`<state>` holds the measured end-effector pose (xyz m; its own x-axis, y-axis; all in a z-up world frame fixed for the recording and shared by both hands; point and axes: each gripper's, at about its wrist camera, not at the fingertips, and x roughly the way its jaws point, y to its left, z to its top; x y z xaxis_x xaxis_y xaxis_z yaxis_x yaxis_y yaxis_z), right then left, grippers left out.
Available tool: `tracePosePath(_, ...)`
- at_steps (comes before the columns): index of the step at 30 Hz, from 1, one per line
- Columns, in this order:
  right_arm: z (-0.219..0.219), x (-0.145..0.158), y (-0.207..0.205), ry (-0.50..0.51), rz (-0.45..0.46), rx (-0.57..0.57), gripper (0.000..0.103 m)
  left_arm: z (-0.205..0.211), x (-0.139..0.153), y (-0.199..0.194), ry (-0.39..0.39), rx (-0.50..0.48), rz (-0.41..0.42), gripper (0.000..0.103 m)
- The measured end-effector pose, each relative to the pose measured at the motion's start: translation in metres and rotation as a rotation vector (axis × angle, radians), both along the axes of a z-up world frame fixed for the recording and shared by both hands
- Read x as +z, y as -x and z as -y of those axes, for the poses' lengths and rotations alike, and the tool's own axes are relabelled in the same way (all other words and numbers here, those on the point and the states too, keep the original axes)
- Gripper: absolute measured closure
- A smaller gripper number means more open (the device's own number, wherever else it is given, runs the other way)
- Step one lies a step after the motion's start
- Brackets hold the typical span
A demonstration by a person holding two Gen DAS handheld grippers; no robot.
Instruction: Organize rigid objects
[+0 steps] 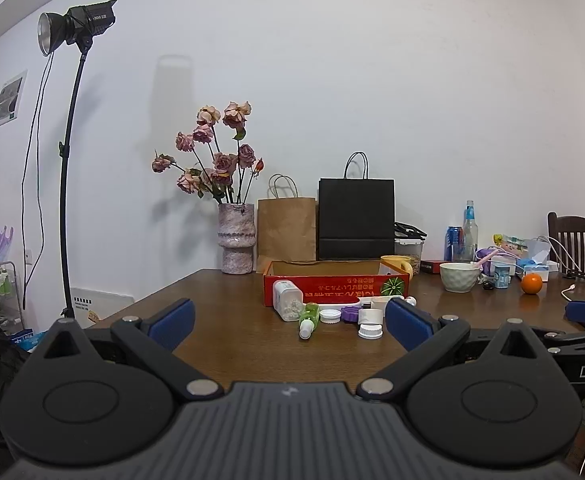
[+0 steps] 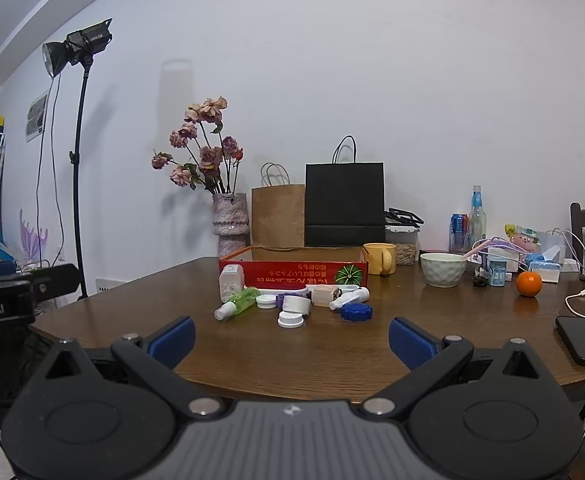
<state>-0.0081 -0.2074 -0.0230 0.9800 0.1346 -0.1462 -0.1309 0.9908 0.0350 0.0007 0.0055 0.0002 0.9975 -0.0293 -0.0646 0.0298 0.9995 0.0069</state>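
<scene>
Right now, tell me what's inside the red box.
The red box shows only bare cardboard inner walls above its rim; its front wall hides the floor, so any contents cannot be seen.

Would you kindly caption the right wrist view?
Open right tongs face small bottles and caps before a red box.

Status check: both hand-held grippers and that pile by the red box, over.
Left hand-held gripper open, empty. Right hand-held gripper open, empty. Small bottles and caps lie loose before the red box, untouched. Path clear; phone off to the right.
</scene>
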Motion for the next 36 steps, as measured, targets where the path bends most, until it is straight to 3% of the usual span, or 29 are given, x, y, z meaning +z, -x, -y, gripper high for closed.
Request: tracePosePath(36, -0.0009, -0.0019, -0.0035, 0.005, -0.009, 0.006, 0.0, -0.0013, -0.0036, 0.0001, 0.005, 0.002, -0.014, 0.0)
